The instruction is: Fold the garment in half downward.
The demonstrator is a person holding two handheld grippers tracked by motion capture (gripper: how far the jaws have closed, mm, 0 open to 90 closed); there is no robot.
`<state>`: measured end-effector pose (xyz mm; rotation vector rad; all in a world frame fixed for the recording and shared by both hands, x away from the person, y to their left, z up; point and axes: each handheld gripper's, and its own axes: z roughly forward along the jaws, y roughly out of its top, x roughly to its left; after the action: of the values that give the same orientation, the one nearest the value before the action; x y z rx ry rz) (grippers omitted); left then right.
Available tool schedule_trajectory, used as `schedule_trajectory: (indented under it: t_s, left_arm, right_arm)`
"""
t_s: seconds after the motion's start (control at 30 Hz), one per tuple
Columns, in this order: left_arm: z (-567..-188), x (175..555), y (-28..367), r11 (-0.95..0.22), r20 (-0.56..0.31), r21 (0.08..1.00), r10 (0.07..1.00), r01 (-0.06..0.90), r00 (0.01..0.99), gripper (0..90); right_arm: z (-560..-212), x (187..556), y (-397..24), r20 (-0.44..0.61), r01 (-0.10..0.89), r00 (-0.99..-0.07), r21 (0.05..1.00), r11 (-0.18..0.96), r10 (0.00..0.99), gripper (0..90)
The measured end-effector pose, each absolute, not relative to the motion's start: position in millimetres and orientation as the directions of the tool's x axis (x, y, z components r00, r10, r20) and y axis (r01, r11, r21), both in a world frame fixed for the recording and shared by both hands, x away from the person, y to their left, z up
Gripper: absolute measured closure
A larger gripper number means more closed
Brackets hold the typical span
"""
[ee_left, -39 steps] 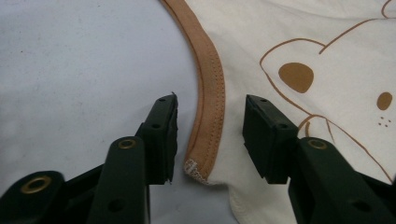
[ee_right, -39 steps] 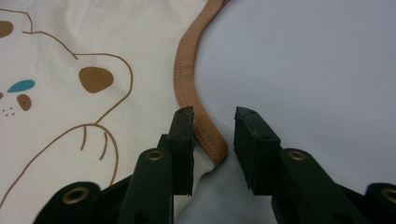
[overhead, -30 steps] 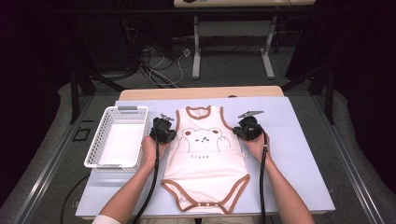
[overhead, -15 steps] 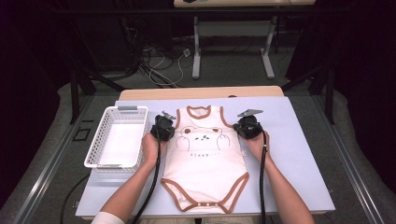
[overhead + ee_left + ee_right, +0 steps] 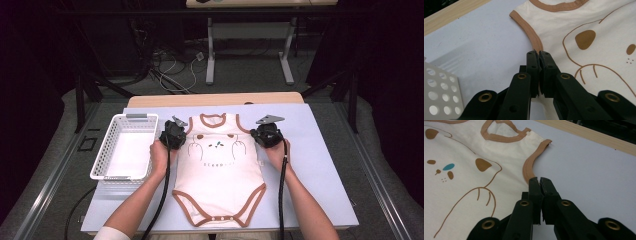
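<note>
A cream baby bodysuit (image 5: 220, 170) with brown trim and a bear print lies flat on the table, neck away from the person. My left gripper (image 5: 183, 138) is at its left armhole. In the left gripper view the jaws (image 5: 539, 53) are shut on the brown armhole trim (image 5: 534, 37). My right gripper (image 5: 253, 136) is at the right armhole. Its jaws (image 5: 539, 180) are shut on the lower end of that armhole's trim (image 5: 527, 167). The snap crotch (image 5: 220, 218) points toward the near edge.
A white perforated basket (image 5: 102, 155) stands left of the bodysuit, close to the left hand. The pale blue table cover (image 5: 320, 165) has free room to the right. A wooden table edge (image 5: 215, 99) runs along the back; table legs and cables are on the floor beyond.
</note>
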<state>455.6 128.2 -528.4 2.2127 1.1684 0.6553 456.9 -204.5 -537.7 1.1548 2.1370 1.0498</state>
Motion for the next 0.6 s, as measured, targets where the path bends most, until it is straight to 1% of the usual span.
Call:
schedule_trajectory:
  t_s: [0.43, 0.6]
  left_arm:
    - [-519, 447, 128, -0.488, 0.183, 0.668, 0.840, 0.562, 0.511, 87.0]
    - [-516, 443, 128, -0.508, 0.191, 0.657, 0.827, 0.556, 0.530, 87.0]
  right_arm:
    - [-527, 449, -209, -0.061, 0.444, -0.536, 0.828, 0.343, 0.842, 87.2]
    - [-524, 445, -211, -0.063, 0.428, -0.546, 0.837, 0.342, 0.836, 87.1]
